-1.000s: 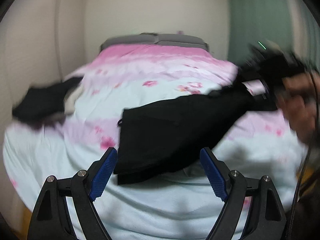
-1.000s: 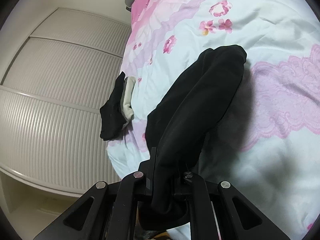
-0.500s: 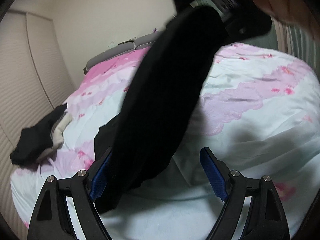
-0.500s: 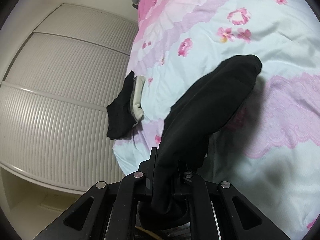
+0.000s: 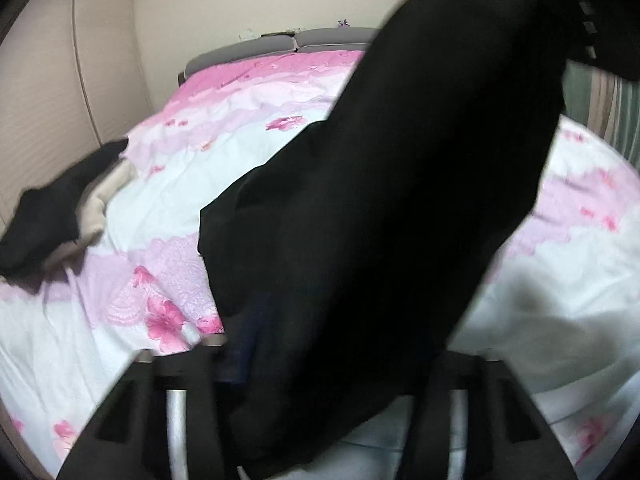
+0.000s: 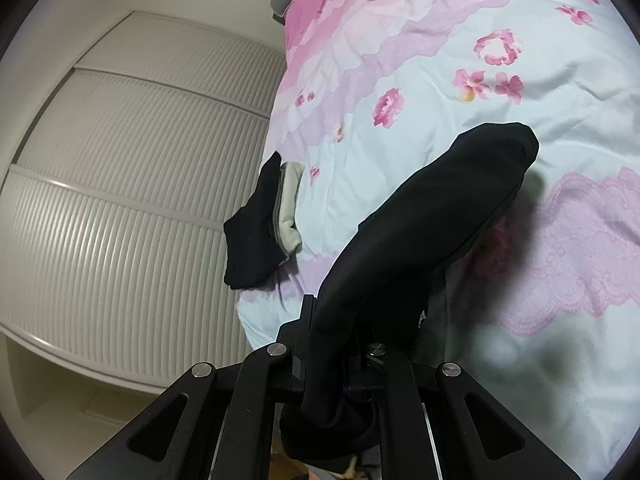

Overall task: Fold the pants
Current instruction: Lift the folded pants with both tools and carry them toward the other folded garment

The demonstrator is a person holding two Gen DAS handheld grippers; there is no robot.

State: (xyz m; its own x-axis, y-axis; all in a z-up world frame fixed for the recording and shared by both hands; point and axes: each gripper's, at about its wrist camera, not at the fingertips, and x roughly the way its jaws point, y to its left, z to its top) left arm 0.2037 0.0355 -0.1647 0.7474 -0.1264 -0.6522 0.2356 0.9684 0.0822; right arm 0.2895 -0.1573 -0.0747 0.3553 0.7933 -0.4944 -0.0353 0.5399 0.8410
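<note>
Home bedroom: bed (image 5: 160, 360) with floral duvet, headboard (image 5: 280, 44), slatted wardrobe doors (image 6: 140, 200).

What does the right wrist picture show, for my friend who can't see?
The right gripper is shut on black pants, which hang toward a pink flowered bed. A small pile of clothes lies at the bed's edge, beside a white ribbed closet door.

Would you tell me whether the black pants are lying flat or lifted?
Lifted: the right gripper clamps the black pants, which hang over the bedspread.

Black pants (image 6: 440, 216); pink-white floral quilt (image 6: 460, 40); black and cream clothes (image 6: 260, 220).
</note>
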